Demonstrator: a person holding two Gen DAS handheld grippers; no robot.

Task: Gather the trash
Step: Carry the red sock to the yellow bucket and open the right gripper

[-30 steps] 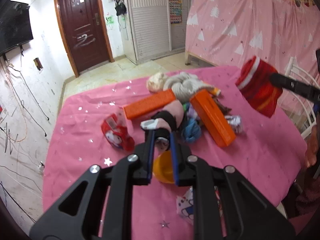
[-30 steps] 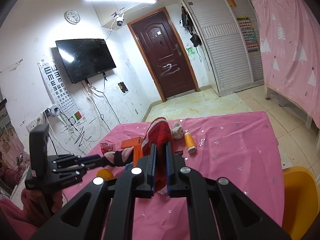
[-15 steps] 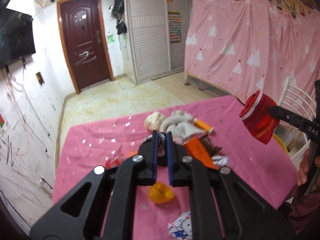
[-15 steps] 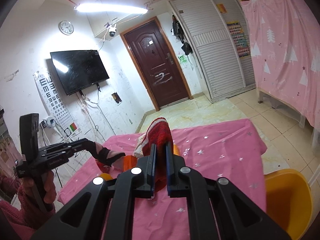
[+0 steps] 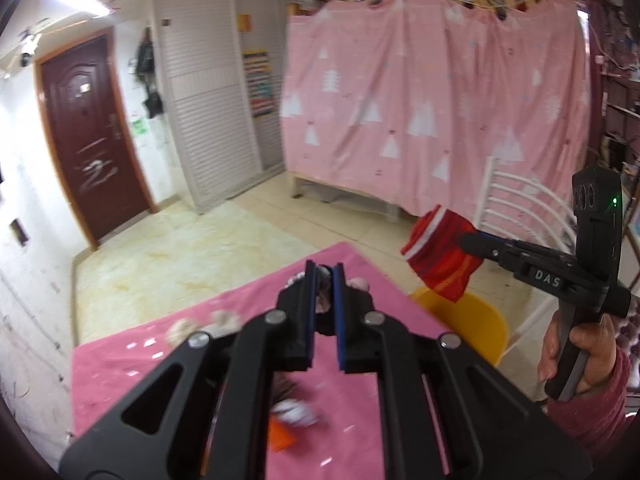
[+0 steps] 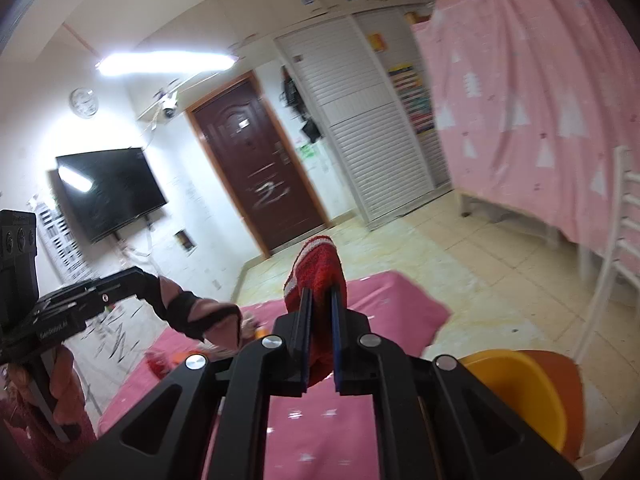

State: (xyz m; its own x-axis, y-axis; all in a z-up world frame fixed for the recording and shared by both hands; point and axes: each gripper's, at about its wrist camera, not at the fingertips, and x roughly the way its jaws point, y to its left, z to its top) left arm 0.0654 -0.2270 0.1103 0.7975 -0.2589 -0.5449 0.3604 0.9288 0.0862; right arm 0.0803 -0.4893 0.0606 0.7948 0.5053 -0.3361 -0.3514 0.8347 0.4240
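Two grippers raised: left gripper [image 5: 325, 276] fingers pinching pink-black sock [image 6: 204, 314]; right gripper [image 6: 319, 300] fingers pinching red sock [image 6: 318, 268].

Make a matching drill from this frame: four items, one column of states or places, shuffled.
Items:
1. red knitted sock with a white band
2. pink and black sock
3. round yellow plastic bin
4. pink star-print tablecloth

States:
A. on the floor beside the table
B. clamped in the right gripper
C. covers the table
D. clamped in the left gripper

Pairs: 1-B, 2-D, 3-A, 4-C
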